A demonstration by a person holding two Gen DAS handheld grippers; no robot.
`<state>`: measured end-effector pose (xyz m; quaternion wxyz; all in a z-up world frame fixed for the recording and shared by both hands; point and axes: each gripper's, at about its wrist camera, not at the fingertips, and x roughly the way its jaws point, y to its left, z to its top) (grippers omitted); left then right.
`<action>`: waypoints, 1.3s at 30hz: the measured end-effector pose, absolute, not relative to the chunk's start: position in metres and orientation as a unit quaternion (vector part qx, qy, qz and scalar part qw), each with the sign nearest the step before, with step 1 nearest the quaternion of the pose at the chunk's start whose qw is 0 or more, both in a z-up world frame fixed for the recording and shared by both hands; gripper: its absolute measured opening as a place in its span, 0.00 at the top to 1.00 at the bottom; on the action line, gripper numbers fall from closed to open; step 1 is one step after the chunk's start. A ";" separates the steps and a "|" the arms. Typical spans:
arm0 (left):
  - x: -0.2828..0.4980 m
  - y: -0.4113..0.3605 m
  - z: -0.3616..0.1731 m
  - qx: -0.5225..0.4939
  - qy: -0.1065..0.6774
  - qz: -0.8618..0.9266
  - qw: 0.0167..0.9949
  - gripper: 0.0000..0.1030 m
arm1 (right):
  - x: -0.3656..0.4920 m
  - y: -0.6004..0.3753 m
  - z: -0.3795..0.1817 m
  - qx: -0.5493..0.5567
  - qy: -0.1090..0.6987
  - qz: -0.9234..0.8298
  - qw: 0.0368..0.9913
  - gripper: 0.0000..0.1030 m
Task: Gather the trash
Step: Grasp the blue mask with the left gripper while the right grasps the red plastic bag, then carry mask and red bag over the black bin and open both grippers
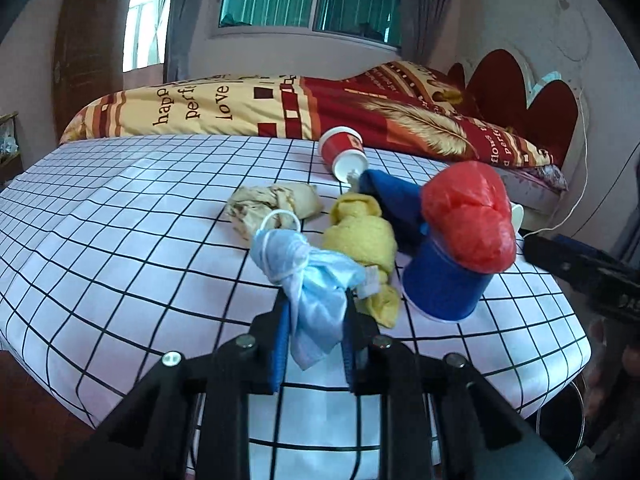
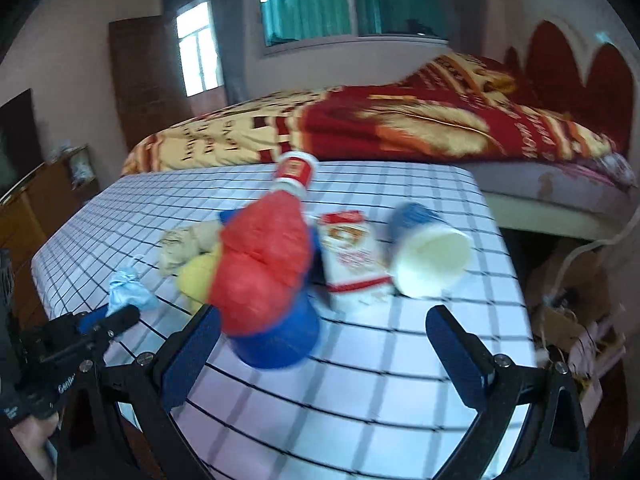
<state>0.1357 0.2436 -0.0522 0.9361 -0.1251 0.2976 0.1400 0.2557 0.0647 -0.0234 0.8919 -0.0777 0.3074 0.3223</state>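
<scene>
Crumpled blue face mask [image 1: 316, 280] pinched between the pads of the left gripper [image 1: 316, 312], jaws clamped on it, loose end trailing down past the fingers and ear loop sticking out ahead. Just ahead and to the right of those jaws: yellow cloth [image 1: 362, 240], then a blue cup [image 1: 440, 284] stuffed with a red plastic bag [image 1: 468, 220]. Farther ahead: crumpled brown paper [image 1: 272, 208] and a tipped red paper cup [image 1: 342, 152].

Right gripper [image 2: 324, 344] with jaws wide apart and empty, blue cup low between them near the left pad, nothing touching. Beyond the jaws: white and red packet [image 2: 352, 256] and a toppled blue cup with white inside [image 2: 424, 256], all on the checked tablecloth [image 2: 360, 380].

Probably best to hold the mask firmly, lift clear of the yellow cloth so the dangling end does not snag, and carry level to the bin, which is not in view. Worth centring the right jaws before closing.
</scene>
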 end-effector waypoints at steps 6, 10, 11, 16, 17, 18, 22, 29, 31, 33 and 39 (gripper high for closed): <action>0.133 0.248 -0.052 -0.128 0.299 0.137 0.936 0.77 | 0.262 0.109 -0.035 -0.107 0.324 0.338 0.877 0.29; 0.130 0.246 -0.051 -0.127 0.301 0.129 0.936 0.77 | 0.260 0.115 -0.038 -0.109 0.328 0.346 0.872 0.70; 0.129 0.245 -0.050 -0.126 0.300 0.127 0.937 0.77 | 0.259 0.114 -0.037 -0.106 0.327 0.350 0.871 0.74; 0.122 0.237 -0.043 -0.122 0.294 0.118 0.941 0.77 | 0.244 0.096 -0.018 -0.095 0.299 0.348 0.884 0.75; 0.121 0.235 -0.042 -0.122 0.294 0.115 0.941 0.77 | 0.243 0.091 -0.015 -0.094 0.297 0.345 0.886 0.75; 0.120 0.232 -0.041 -0.121 0.293 0.113 0.942 0.77 | 0.242 0.086 -0.012 -0.092 0.294 0.341 0.888 0.75; 0.117 0.218 -0.036 -0.115 0.288 0.102 0.945 0.77 | 0.235 0.055 -0.004 -0.084 0.290 0.319 0.899 0.75; 0.114 0.187 -0.031 -0.104 0.290 0.076 0.948 0.77 | 0.221 0.001 -0.001 -0.073 0.295 0.286 0.909 0.75; 0.113 0.176 -0.030 -0.099 0.291 0.069 0.949 0.77 | 0.217 -0.013 -0.001 -0.069 0.295 0.277 0.912 0.75; 0.112 0.166 -0.028 -0.095 0.291 0.062 0.950 0.77 | 0.211 -0.027 0.000 -0.065 0.293 0.269 0.915 0.75; 0.112 0.137 -0.022 -0.084 0.291 0.041 0.952 0.77 | 0.197 -0.069 0.008 -0.045 0.280 0.245 0.927 0.75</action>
